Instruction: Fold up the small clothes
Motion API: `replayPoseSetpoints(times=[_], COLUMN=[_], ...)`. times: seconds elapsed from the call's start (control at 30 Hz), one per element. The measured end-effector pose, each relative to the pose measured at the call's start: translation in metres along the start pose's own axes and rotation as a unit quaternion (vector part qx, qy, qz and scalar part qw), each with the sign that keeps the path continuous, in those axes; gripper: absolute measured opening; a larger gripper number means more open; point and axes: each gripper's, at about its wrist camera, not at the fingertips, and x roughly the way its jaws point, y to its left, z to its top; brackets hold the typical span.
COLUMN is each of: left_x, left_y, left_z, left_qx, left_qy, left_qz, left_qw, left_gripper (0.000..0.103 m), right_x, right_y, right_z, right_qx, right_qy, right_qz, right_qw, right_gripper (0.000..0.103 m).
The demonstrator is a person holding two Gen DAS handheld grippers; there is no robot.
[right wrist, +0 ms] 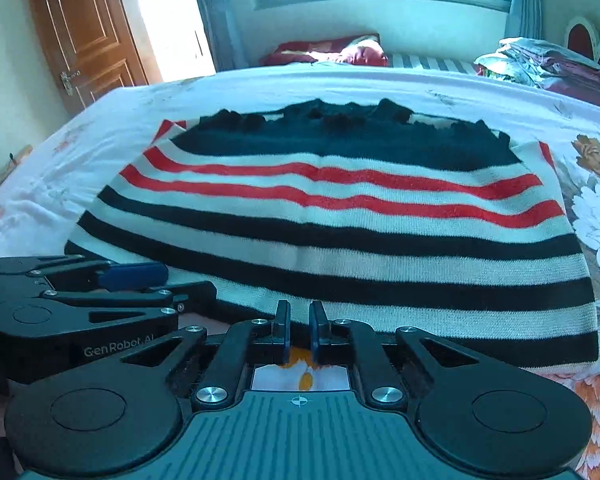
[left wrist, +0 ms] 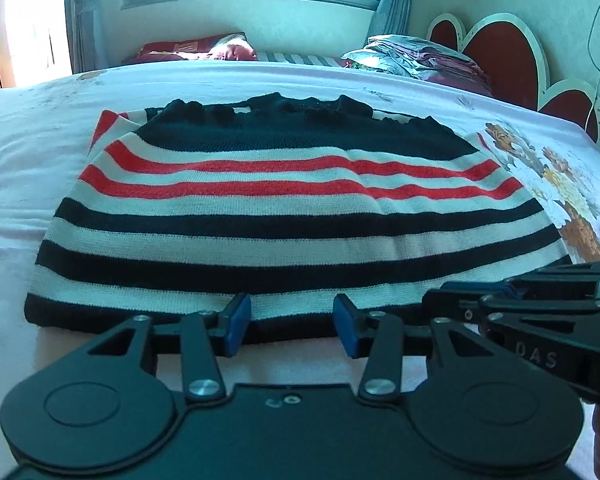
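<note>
A knit sweater (left wrist: pixel 268 200) with black, white and red stripes lies flat on the bed, its black collar at the far side; the right wrist view shows the same sweater (right wrist: pixel 340 216). My left gripper (left wrist: pixel 293 322) stands open over the near black hem, and its blue pads (left wrist: pixel 236 318) are well apart. My right gripper (right wrist: pixel 300 326) is farther right along that hem. Its pads (right wrist: pixel 285 330) are nearly together with the hem edge pinched between them. Each view shows the other gripper from the side: the right gripper (left wrist: pixel 436 300) and the left gripper (right wrist: pixel 168 282).
The bed sheet (left wrist: pixel 28 168) is white with large flower prints (right wrist: pixel 596 216) on the right. Folded bedding (left wrist: pixel 424 58) and a red pillow (left wrist: pixel 188 50) lie at the far side. A red headboard (left wrist: pixel 500 56) stands at the right, a wooden door (right wrist: pixel 88 36) at the left.
</note>
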Motion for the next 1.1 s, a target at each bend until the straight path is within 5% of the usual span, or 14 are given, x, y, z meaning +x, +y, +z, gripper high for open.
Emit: replayPoseSetpoints(times=[0.3, 0.37, 0.57, 0.67, 0.8, 1.1], left_x=[-0.009, -0.022, -0.042, -0.042, -0.029, 0.001], left_y=[0.006, 0.017, 0.088, 0.126, 0.149, 0.169], left_z=[0.001, -0.003, -0.031, -0.043, -0.046, -0.043], left_qx=[-0.003, -0.015, -0.143, -0.248, -0.339, -0.429], left_qy=[0.000, -0.016, -0.022, -0.045, -0.072, -0.133], left_qz=[0.003, 0.016, 0.032, -0.015, -0.069, -0.090], left_qw=[1.0000, 0.9996, 0.9889, 0.9675, 0.9353, 0.8890], left_gripper=[0.046, 0.050, 0.046, 0.045, 0.045, 0.027], right_x=[0.004, -0.008, 0.018, 0.013, -0.002, 0.021], right_y=[0.008, 0.010, 0.014, 0.014, -0.002, -0.020], right_z=[0.000, 0.005, 0.002, 0.005, 0.013, 0.062], right_qx=[-0.046, -0.036, -0.030, -0.020, 0.045, 0.091], right_qy=[0.008, -0.024, 0.004, -0.002, -0.063, -0.075], right_qz=[-0.015, 0.001, 0.006, 0.007, 0.025, 0.038], right_qw=[0.999, 0.999, 1.000, 1.000, 0.997, 0.992], right_gripper=[0.009, 0.009, 0.008, 0.009, 0.008, 0.000])
